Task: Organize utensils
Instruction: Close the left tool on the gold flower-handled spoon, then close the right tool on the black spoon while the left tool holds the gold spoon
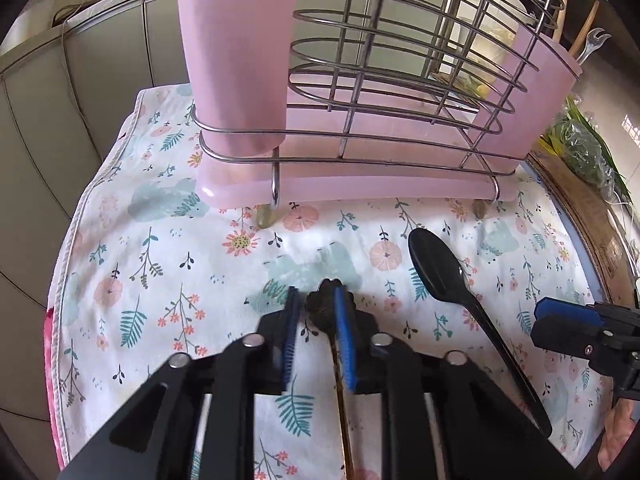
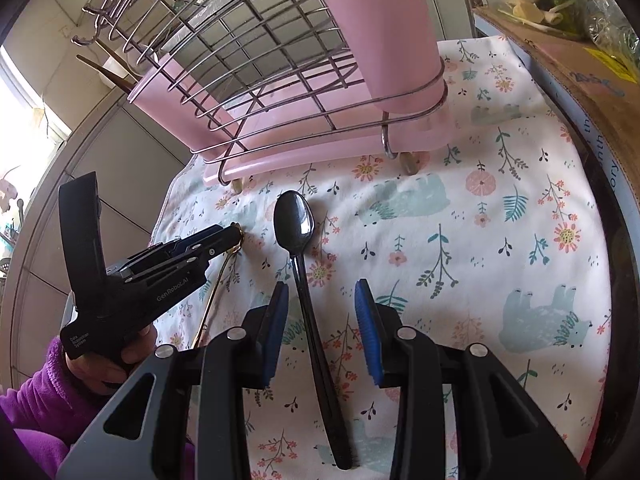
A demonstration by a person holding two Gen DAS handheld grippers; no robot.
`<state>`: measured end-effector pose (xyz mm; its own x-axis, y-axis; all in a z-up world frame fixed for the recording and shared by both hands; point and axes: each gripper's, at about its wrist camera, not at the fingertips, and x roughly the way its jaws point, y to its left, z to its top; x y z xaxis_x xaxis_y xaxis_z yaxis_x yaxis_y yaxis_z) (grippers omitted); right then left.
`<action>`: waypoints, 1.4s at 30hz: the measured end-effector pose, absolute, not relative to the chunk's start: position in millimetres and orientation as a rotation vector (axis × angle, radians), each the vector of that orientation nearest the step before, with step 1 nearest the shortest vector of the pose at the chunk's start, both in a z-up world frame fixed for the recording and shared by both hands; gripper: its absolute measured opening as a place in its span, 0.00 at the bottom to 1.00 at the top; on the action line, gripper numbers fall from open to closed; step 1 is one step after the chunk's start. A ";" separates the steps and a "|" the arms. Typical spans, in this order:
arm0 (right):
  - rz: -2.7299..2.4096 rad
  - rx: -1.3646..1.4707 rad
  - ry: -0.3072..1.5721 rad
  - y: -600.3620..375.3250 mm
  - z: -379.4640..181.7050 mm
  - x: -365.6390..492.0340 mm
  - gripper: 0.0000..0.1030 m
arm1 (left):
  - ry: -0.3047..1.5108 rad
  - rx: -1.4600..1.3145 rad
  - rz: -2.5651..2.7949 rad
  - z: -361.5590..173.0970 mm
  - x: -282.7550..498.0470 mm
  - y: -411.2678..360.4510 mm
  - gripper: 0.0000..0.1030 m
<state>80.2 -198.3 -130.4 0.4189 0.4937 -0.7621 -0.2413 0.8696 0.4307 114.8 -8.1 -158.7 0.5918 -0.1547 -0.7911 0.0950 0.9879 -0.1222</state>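
Left tongs (image 1: 317, 300): jaws drawn narrow, the blue pads (image 1: 343, 320) closed on the dark, lobed head of a gold-handled utensil (image 1: 325, 308). Its slim gold handle (image 1: 344, 420) runs back beneath the tongs toward the viewer. In the right wrist view the same tongs (image 2: 236, 236) appear at the left, tip down at the cloth, with the gold handle (image 2: 212, 296) trailing below; a hand (image 2: 132, 354) in a purple sleeve (image 2: 44, 392) grips the tool's body.

Right tongs (image 2: 322, 294): jaws part-open, holding nothing. The black spoon (image 2: 294, 224) lies flat on the cloth, its handle passing between the two blue pads (image 2: 370, 328) without touching either; the bowl points toward the rack. In the left wrist view the black spoon (image 1: 436, 268) lies just right of the left tongs, and the right tongs (image 1: 560, 314) enter from the right edge.

Floral cloth (image 1: 160, 248): white, printed with flowers, leaves and pale bears, spread over the surface and carrying both utensils.

Wire rack (image 1: 400, 60): metal, standing on the cloth beyond the utensils, on a pink drip tray (image 1: 360, 188). A tall pink holder (image 1: 236, 48) sits in a wire ring at one end of the rack; a second pink holder (image 1: 548, 92) stands at the other end.

Cardboard box (image 2: 560, 64): beside the cloth, at the right, with greens above it.
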 end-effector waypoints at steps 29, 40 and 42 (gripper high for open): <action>0.474 0.271 1.055 -197.1 -137.9 83.4 0.34 | 1.062 -0.207 -0.384 -162.9 112.1 -25.9 0.25; 0.475 0.248 1.050 -194.1 -134.6 88.8 0.34 | 0.964 -0.059 -0.333 -149.9 97.0 -39.9 0.02; 0.488 0.241 1.049 -192.2 -132.2 93.7 0.34 | 0.962 -0.070 -0.332 -147.0 95.8 -29.9 0.01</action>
<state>93.7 -192.2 -132.2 0.4047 0.4947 -0.7691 -0.2699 0.8682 0.4165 95.8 -29.9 -147.0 0.5256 -0.3079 -0.7931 0.2462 0.9474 -0.2046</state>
